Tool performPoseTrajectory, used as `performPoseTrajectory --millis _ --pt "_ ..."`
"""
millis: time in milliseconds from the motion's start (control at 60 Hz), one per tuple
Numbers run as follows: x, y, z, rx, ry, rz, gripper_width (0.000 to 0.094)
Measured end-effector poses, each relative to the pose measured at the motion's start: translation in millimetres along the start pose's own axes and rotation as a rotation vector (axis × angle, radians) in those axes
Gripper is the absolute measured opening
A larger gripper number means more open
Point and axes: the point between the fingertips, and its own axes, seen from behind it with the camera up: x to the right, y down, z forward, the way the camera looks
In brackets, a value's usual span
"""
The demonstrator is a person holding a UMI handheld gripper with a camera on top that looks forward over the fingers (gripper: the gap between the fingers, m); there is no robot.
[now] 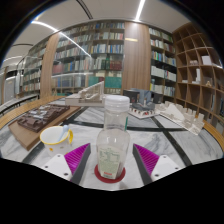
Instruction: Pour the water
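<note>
A clear plastic bottle (112,135) with a white cap stands upright on a red coaster (110,173) on the white table (170,140). It stands between the fingers of my gripper (111,160), which is open. The magenta pads (76,155) flank the bottle's lower half with a narrow gap on each side. A yellow and white cup (55,135) rests on the table to the left, just beyond the left finger.
A dark tray (35,118) with items lies at the far left of the table. Glassware (186,118) and small objects (142,101) stand at the right and beyond the bottle. Tall bookshelves (100,55) fill the room behind.
</note>
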Motion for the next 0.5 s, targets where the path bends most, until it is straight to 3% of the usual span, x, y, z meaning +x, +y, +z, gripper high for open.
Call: performPoseTrajectory --millis 300,500 --pt "5.8 5.5 -101.8 -0.054 0.017 0.026 0.0851" --pt "11.0 0.5 -182.0 -0.034 0.021 0.026 0.0853"
